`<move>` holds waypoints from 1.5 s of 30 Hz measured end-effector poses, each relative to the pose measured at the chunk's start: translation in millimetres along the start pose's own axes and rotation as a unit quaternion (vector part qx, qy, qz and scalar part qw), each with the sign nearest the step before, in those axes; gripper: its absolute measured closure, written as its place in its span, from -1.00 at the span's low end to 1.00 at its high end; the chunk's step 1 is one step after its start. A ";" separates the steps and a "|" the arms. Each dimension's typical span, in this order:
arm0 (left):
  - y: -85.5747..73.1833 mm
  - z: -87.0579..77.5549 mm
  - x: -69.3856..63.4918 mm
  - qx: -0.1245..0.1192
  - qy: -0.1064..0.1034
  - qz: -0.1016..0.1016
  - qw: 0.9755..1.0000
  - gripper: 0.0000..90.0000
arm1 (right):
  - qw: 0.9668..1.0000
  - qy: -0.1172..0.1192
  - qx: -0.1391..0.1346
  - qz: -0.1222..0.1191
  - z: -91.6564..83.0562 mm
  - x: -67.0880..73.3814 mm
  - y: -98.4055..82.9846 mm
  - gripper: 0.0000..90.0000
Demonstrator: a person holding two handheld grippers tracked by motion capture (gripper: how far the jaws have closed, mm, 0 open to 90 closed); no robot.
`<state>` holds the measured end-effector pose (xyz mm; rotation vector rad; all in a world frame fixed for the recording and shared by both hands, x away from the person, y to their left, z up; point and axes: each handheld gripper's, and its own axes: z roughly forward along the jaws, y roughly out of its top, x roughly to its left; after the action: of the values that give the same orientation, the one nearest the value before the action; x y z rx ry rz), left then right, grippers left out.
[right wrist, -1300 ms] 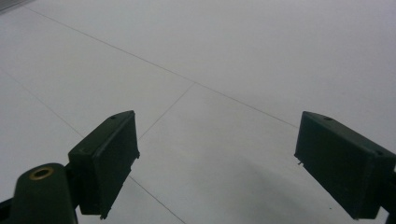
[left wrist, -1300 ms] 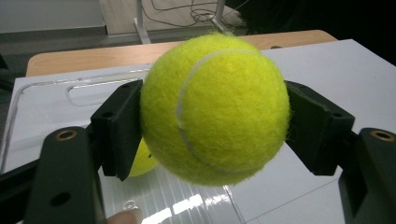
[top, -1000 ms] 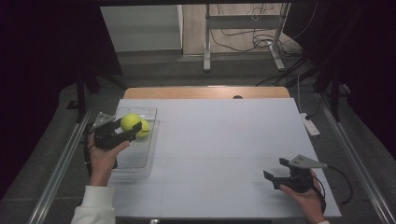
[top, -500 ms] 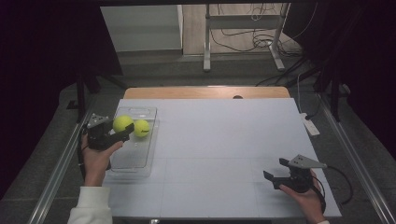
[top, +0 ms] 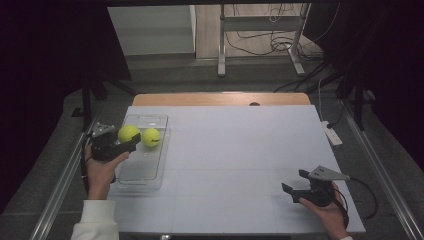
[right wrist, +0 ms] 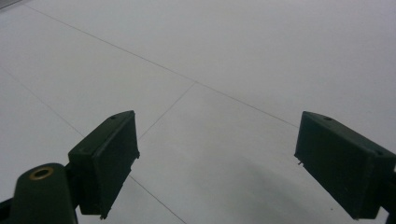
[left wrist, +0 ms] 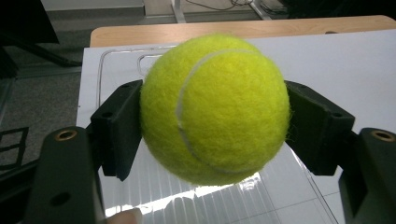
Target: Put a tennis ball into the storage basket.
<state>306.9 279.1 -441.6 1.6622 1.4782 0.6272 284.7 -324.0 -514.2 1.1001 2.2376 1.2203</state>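
A yellow tennis ball (top: pixel 128 133) (left wrist: pixel 215 109) is clamped between the jaws of my left gripper (top: pixel 126 141) (left wrist: pixel 212 121), held above the left side of a clear plastic tray (top: pixel 145 172). A second tennis ball (top: pixel 151 137) lies inside the tray, just right of the held one. My right gripper (top: pixel 294 183) (right wrist: pixel 217 163) rests near the table's front right, its jaws wide apart over bare white tabletop with nothing between them.
The white table (top: pixel 240 150) has a wooden strip (top: pixel 220 99) along its far edge. A white power strip (top: pixel 331 133) lies at the right edge. Metal rails run along both sides and a metal frame (top: pixel 260 35) stands behind the table.
My left gripper has carried the ball to the left and slightly back, away from the second ball, toward the tray's left edge. The right gripper has stayed put.
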 end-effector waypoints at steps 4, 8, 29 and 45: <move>-1.5 2.0 1.9 0.008 0.005 -0.002 1.000 -0.40 | 1.000 0.001 -0.001 0.001 -0.1 0.0 -0.1 -0.70; -2.7 4.2 3.0 0.018 0.007 -0.001 1.000 -0.40 | 1.000 0.000 0.000 0.000 0.0 0.1 0.0 -0.70; -11.4 19.2 9.6 0.082 0.014 0.003 0.996 -0.40 | 1.000 0.001 0.001 -0.001 0.4 0.4 0.0 -0.70; -15.6 26.5 11.1 0.125 0.016 0.007 0.992 -0.41 | 1.000 0.001 0.001 0.000 0.7 0.4 0.0 -0.70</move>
<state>321.3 283.3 -470.7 1.8608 1.6228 0.4939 284.9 -323.3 -514.6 1.0987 2.2416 1.2200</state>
